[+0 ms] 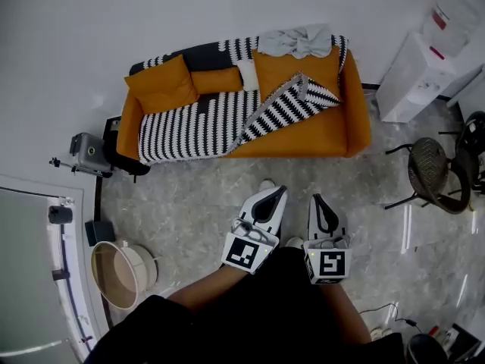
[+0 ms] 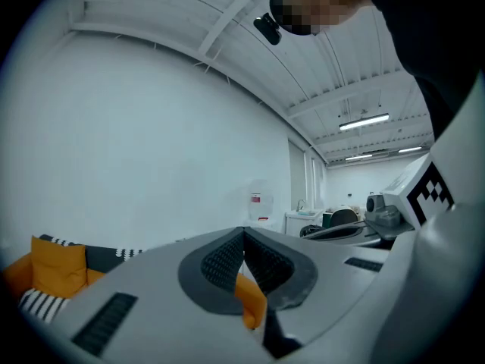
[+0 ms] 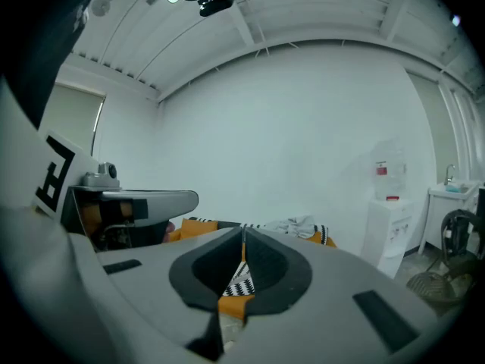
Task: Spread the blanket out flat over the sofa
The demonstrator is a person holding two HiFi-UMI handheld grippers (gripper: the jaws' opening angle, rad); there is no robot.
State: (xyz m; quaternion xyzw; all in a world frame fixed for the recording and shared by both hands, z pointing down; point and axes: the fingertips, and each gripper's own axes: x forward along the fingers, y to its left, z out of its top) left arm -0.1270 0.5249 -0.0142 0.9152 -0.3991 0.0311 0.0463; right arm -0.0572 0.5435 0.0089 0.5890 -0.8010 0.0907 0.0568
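Observation:
An orange sofa (image 1: 318, 131) stands against the far wall. A black-and-white zigzag blanket (image 1: 197, 123) covers its left seat and part of the back. The blanket's right corner (image 1: 292, 101) is folded back over itself on the right seat. Both grippers hang close to the person's body, well short of the sofa. The left gripper (image 1: 276, 192) is shut and empty, its pads meeting in the left gripper view (image 2: 244, 237). The right gripper (image 1: 316, 199) is shut too, with nothing between its pads (image 3: 243, 237); a strip of blanket (image 3: 241, 283) shows beyond them.
Orange cushions (image 1: 161, 84) and a grey cloth (image 1: 299, 40) lie on the sofa. A white water dispenser (image 1: 413, 78) and a dark chair (image 1: 432, 169) stand to the right. At the left are a round bin (image 1: 121, 275) and a small grey device (image 1: 89, 154).

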